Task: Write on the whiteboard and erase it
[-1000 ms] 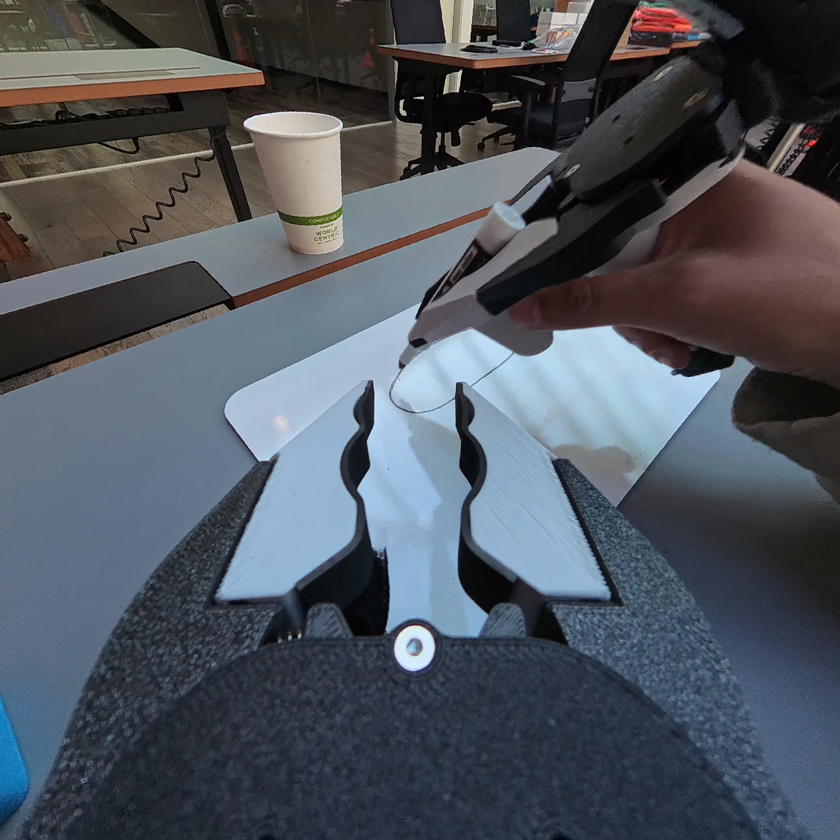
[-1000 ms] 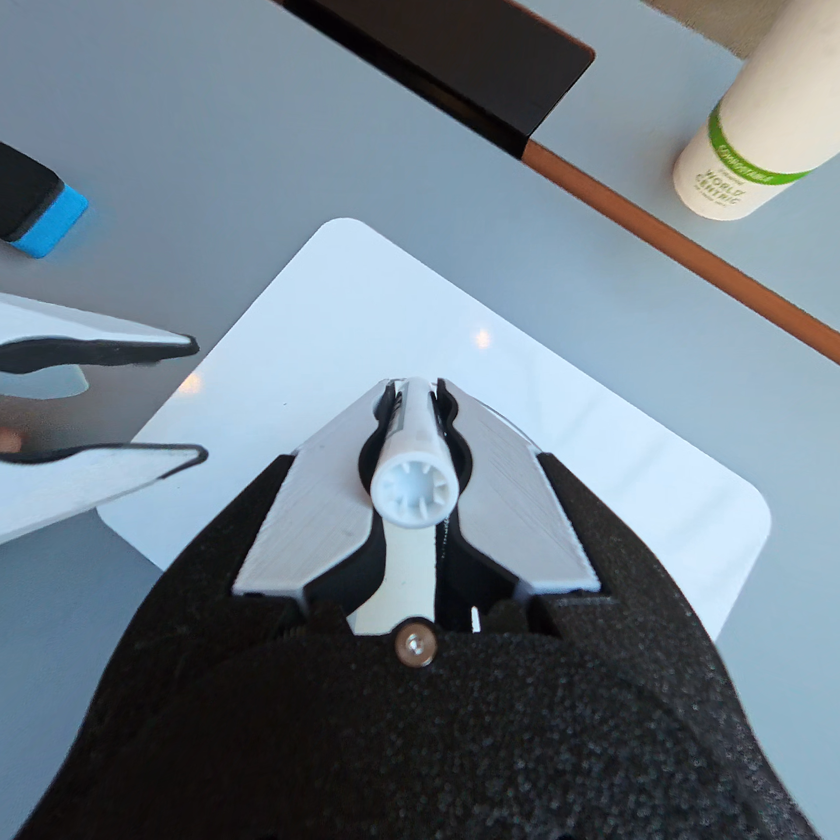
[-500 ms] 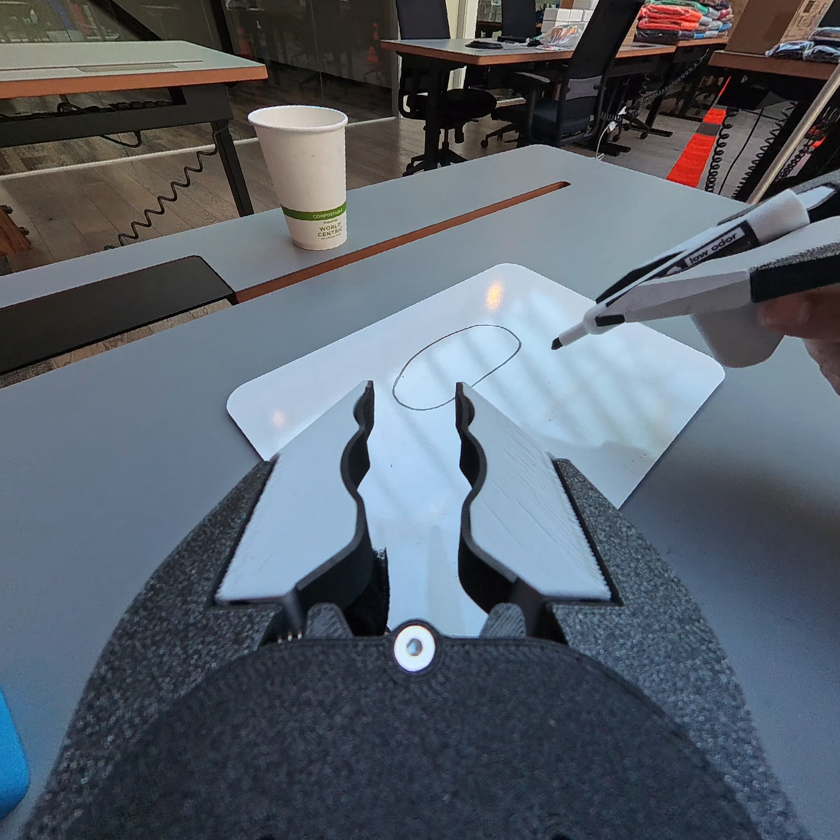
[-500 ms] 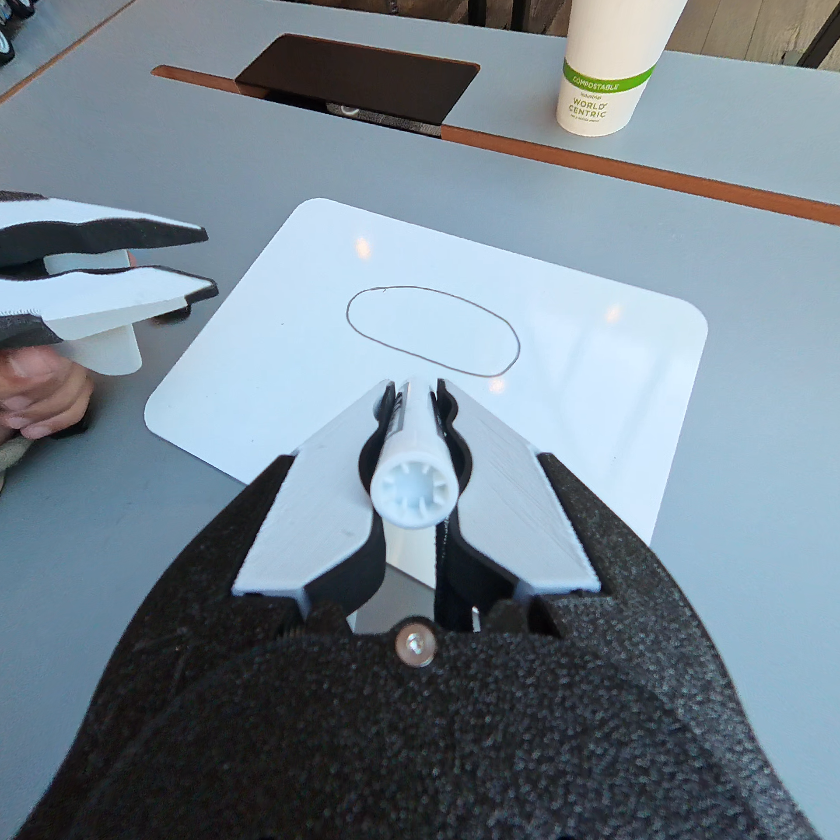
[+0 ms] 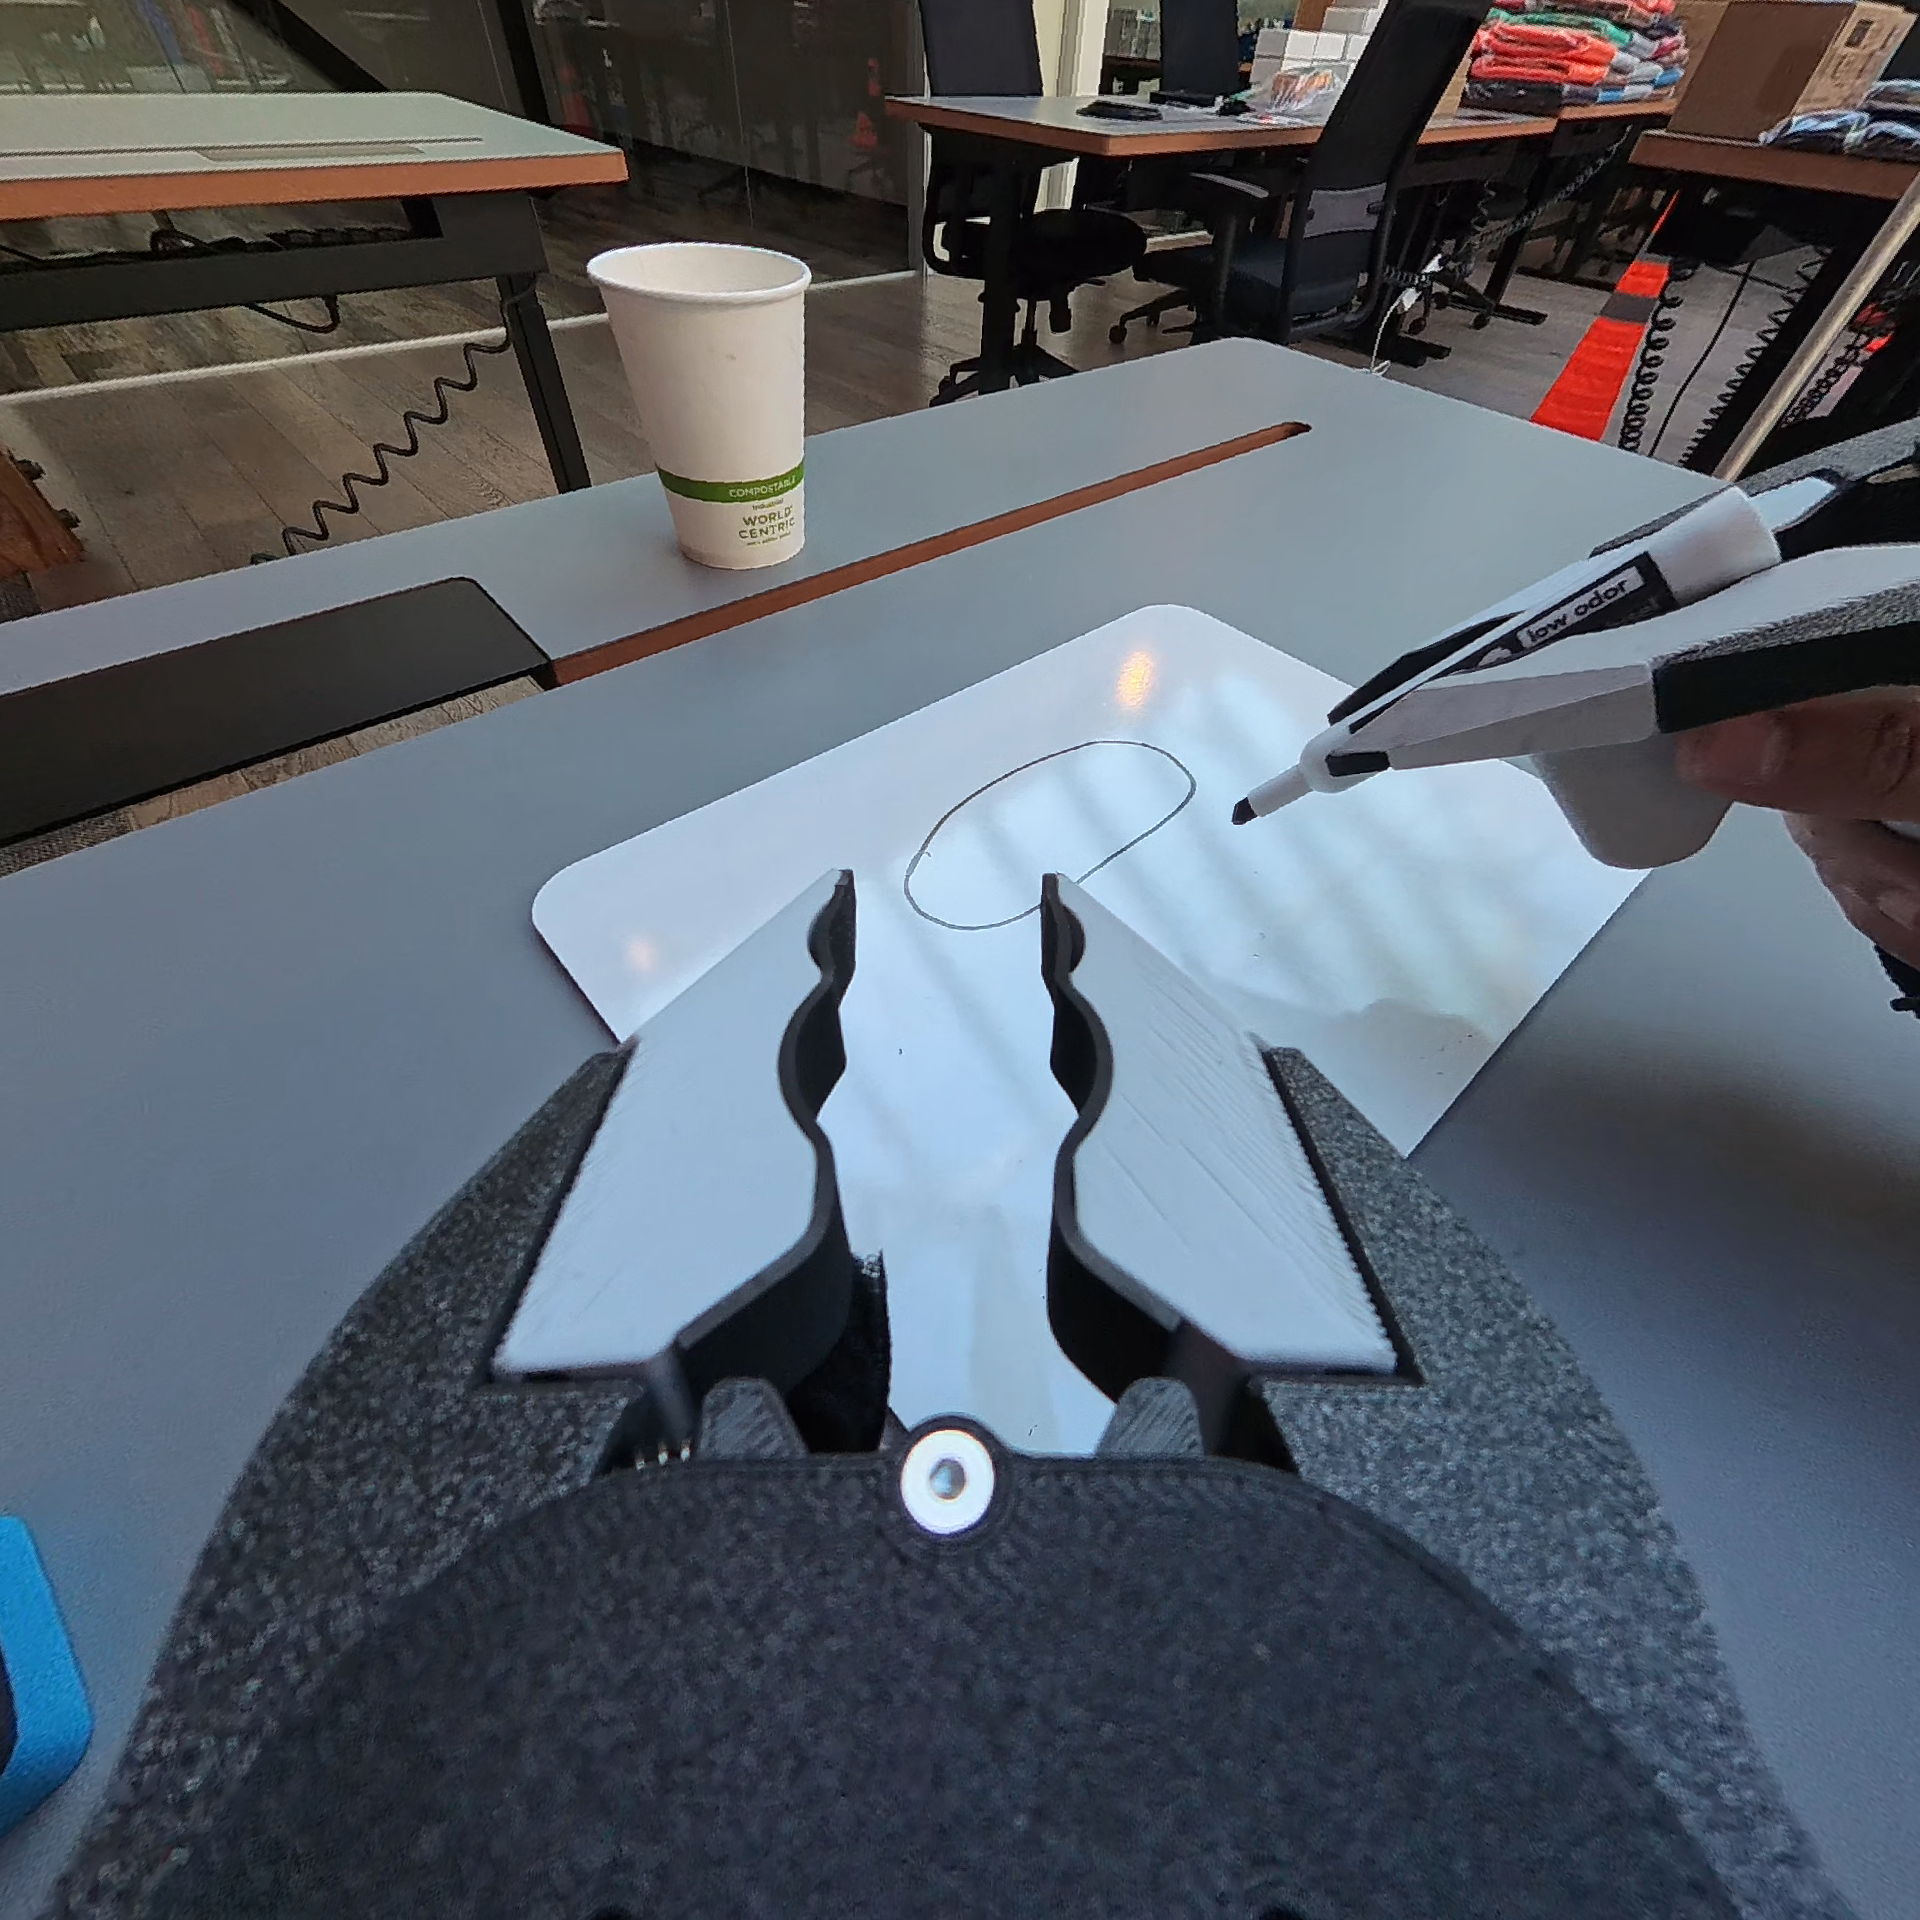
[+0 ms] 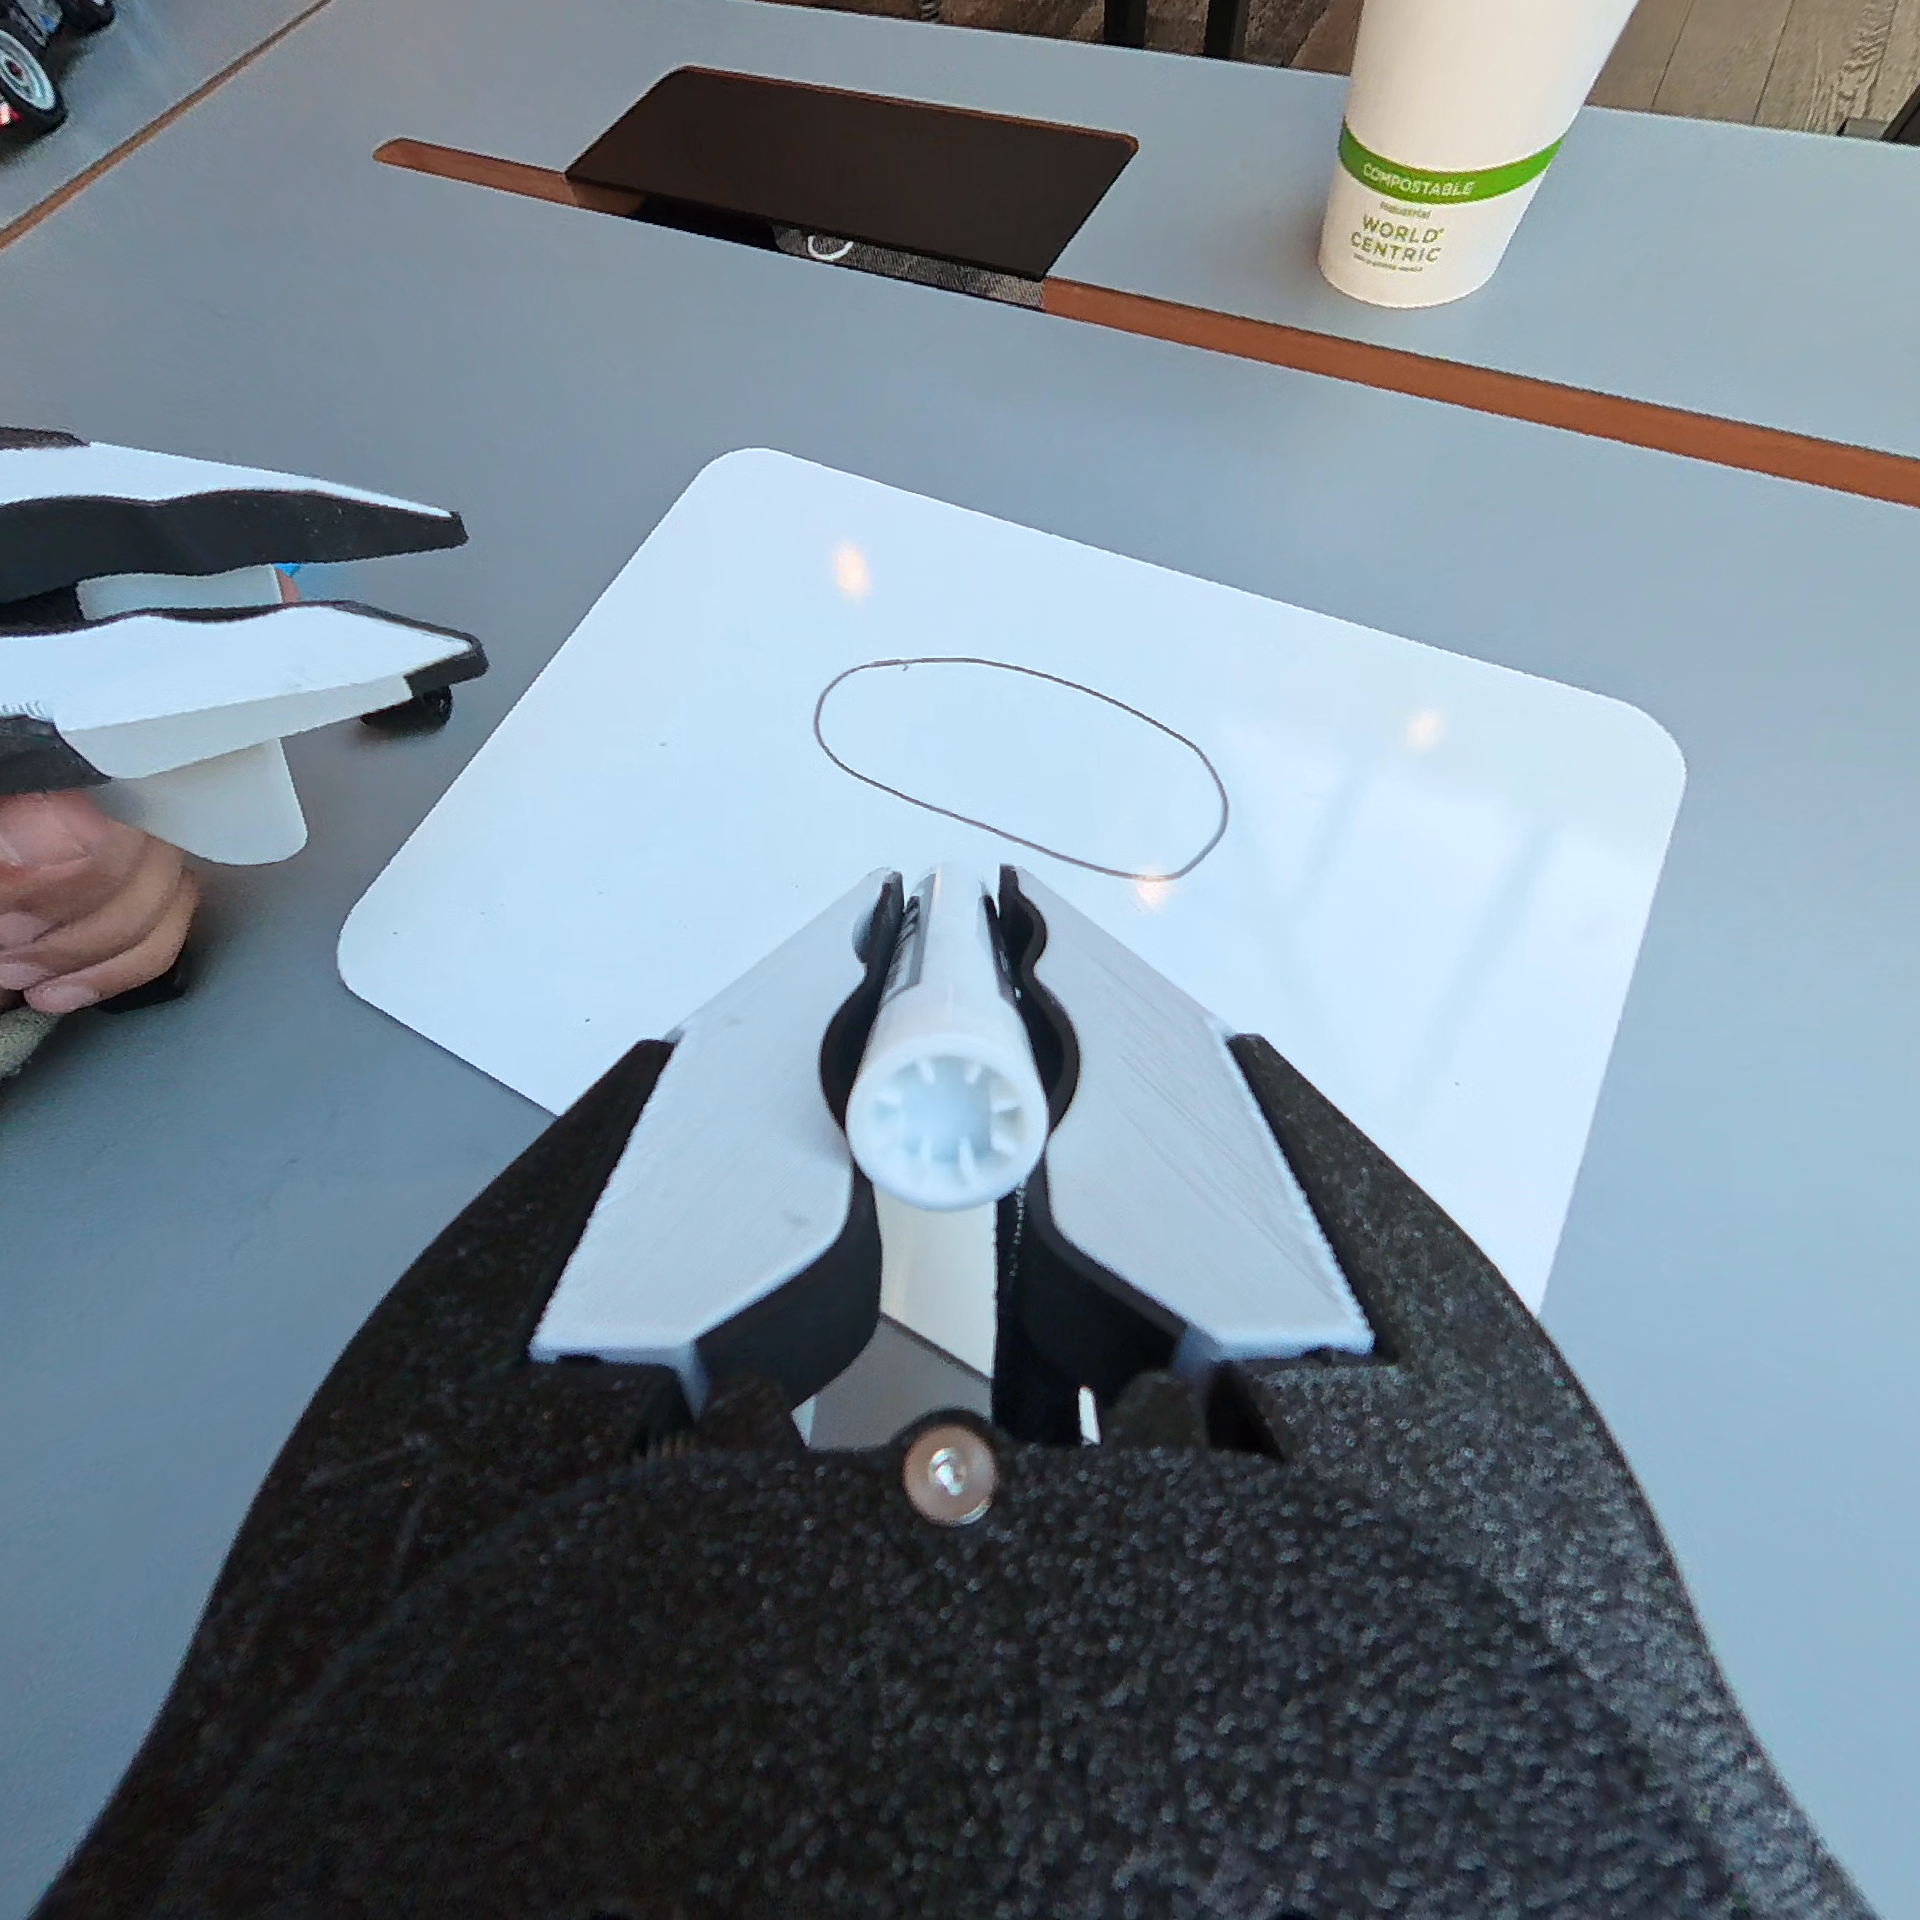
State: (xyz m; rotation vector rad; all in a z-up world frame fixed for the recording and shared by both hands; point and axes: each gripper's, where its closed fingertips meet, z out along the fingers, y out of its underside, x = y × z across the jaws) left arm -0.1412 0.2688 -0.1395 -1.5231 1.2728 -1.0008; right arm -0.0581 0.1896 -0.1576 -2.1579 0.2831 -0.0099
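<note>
Above the whiteboard [image 5: 1351, 966], the right tool [image 6: 940, 894] grips a dry-erase marker [image 6: 940, 1049] while the left tool [image 5: 948, 894] hangs empty.

On the grey bench [image 5: 260, 1039] the white board carries a drawn oval outline [image 6: 1018, 769] near its middle. The right tool's jaws are clamped on the marker's barrel, the dark tip [image 5: 1242, 812] raised just beside the oval, clear of the board. The left tool's jaws stand parted over the board's near edge. Beyond the board stands a paper cup [image 5: 717, 405]; a blue eraser [image 5: 36, 1673] lies left of the board.

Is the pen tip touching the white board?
No, the pen tip hangs in the air above the white board, beside the drawn oval.
</note>
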